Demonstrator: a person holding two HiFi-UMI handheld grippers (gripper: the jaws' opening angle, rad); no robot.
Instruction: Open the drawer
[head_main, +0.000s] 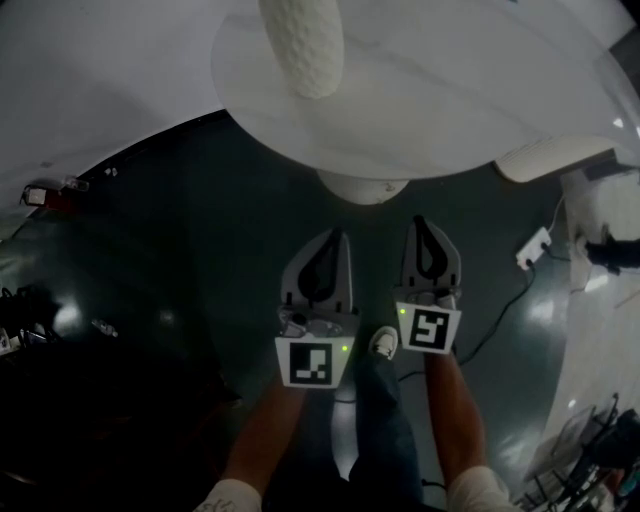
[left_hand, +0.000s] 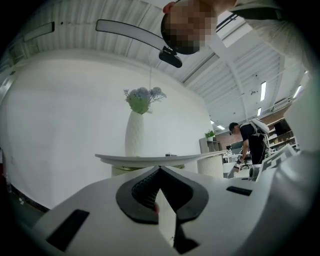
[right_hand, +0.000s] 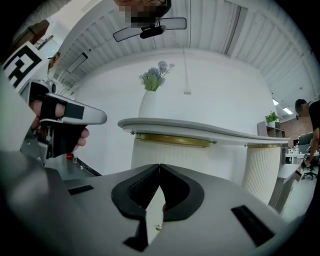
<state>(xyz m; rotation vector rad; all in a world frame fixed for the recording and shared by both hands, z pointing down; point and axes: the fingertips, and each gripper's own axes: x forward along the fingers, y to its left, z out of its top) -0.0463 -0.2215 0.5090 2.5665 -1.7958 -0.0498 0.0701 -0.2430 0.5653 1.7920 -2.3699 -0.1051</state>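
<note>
No drawer shows clearly in any view. A white round table (head_main: 470, 90) with a white vase (head_main: 303, 45) stands on a ribbed pedestal (head_main: 363, 187). Both grippers hang low over the dark floor in front of that pedestal, pointing level at it. My left gripper (head_main: 338, 232) is shut with nothing between its jaws, the tips meeting in the left gripper view (left_hand: 160, 168). My right gripper (head_main: 418, 220) is also shut and empty (right_hand: 160, 165). In the right gripper view the table top (right_hand: 200, 130) has a brass band beneath it, above the ribbed pedestal (right_hand: 170, 155).
A white power strip (head_main: 533, 247) with a black cable lies on the floor to the right. A second ribbed pedestal (right_hand: 260, 170) stands further right. The person's shoe (head_main: 383, 343) is between the grippers. Another person (left_hand: 250, 142) works far off.
</note>
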